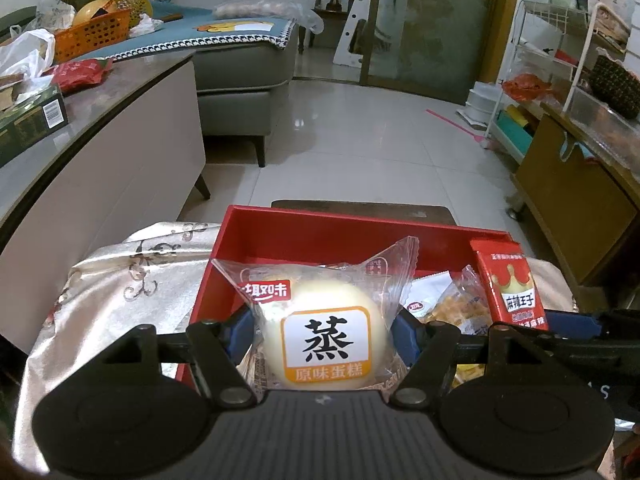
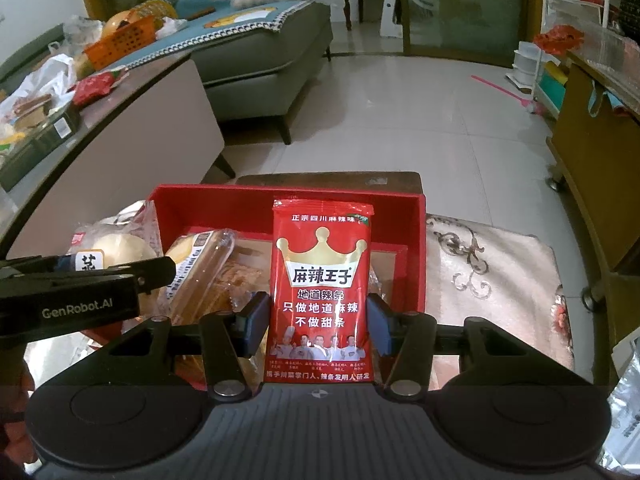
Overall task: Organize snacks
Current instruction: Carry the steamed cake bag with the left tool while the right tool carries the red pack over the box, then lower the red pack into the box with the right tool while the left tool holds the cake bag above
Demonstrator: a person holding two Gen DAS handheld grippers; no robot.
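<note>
Over the red tray (image 1: 344,224), the left claw (image 1: 324,330) pinches a soft, crushable wrapped cake (image 1: 326,338) at its sides, while at its 3 o'clock the right claw (image 2: 318,320) clamps a light, slippery red sachet (image 2: 320,280) by its edges.

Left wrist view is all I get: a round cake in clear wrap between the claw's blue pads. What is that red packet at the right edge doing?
Observer: The red packet is held upright by the right claw, its blue pads pressing both side edges, over the red box.
Operator: What's printed on its lower half? Mine cuts off there.
Observer: White characters, then a row of four people in chef's whites.
Operator: Anything in the box I can't see behind my cake?
Observer: Yes, a long clear-wrapped pastry lies slanted inside, left of the packet.
</note>
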